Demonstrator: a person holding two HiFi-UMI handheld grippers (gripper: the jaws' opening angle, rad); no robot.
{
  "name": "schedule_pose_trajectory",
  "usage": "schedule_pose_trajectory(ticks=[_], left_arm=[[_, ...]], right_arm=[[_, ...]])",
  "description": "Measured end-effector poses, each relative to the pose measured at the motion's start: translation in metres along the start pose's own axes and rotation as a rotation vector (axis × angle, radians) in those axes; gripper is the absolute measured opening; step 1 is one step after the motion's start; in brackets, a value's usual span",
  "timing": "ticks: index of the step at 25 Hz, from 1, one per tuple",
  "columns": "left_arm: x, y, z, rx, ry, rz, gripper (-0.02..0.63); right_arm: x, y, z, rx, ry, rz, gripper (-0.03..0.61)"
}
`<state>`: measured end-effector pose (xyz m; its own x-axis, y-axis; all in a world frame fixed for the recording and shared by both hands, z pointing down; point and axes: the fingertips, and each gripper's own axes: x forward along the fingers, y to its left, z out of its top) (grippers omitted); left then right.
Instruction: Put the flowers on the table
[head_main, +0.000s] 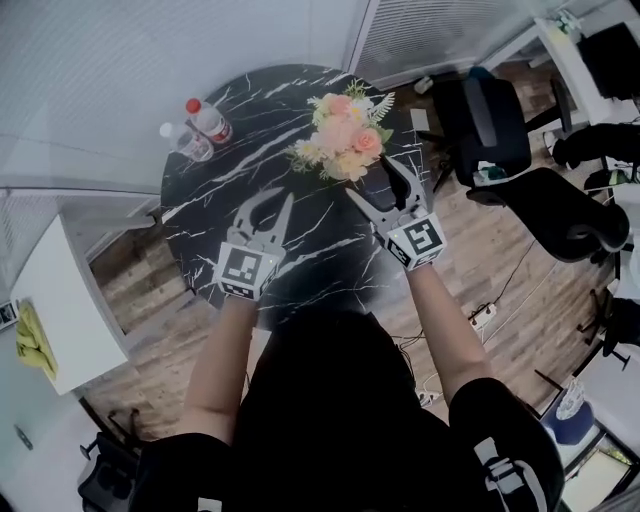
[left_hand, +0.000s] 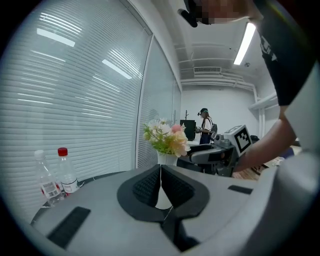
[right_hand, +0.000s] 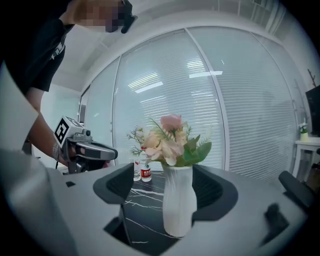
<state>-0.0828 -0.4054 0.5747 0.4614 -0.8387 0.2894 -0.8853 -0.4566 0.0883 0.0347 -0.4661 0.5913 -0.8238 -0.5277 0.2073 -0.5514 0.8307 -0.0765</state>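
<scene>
A bunch of pink and cream flowers (head_main: 343, 133) in a white ribbed vase (right_hand: 178, 200) stands upright on the round black marble table (head_main: 300, 260), toward its far right side. My right gripper (head_main: 382, 186) is open, one jaw on each side of the vase; a gap shows at the left pad, and the right pad is close to or touching the vase. My left gripper (head_main: 270, 203) hovers over the table's middle, left of the vase, shut on nothing. In the left gripper view the flowers (left_hand: 167, 137) show beyond the shut gripper (left_hand: 161, 172).
Two plastic water bottles (head_main: 198, 128) stand at the table's far left rim. Black office chairs (head_main: 495, 120) crowd the right side. A white cabinet (head_main: 60, 310) sits at the lower left. Glass walls with blinds lie behind. A person (left_hand: 205, 125) stands far off.
</scene>
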Motion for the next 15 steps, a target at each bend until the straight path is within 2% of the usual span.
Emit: schedule_pose_trajectory(ticks=[8, 15], left_arm=[[-0.041, -0.032, 0.037, 0.032, -0.050, -0.055, 0.014], [-0.078, -0.059, 0.076, 0.069, -0.095, -0.111, 0.014]], right_arm=[[-0.038, 0.040, 0.036, 0.005, 0.010, -0.004, 0.344], [-0.069, 0.096, 0.081, 0.004, -0.022, 0.054, 0.342]])
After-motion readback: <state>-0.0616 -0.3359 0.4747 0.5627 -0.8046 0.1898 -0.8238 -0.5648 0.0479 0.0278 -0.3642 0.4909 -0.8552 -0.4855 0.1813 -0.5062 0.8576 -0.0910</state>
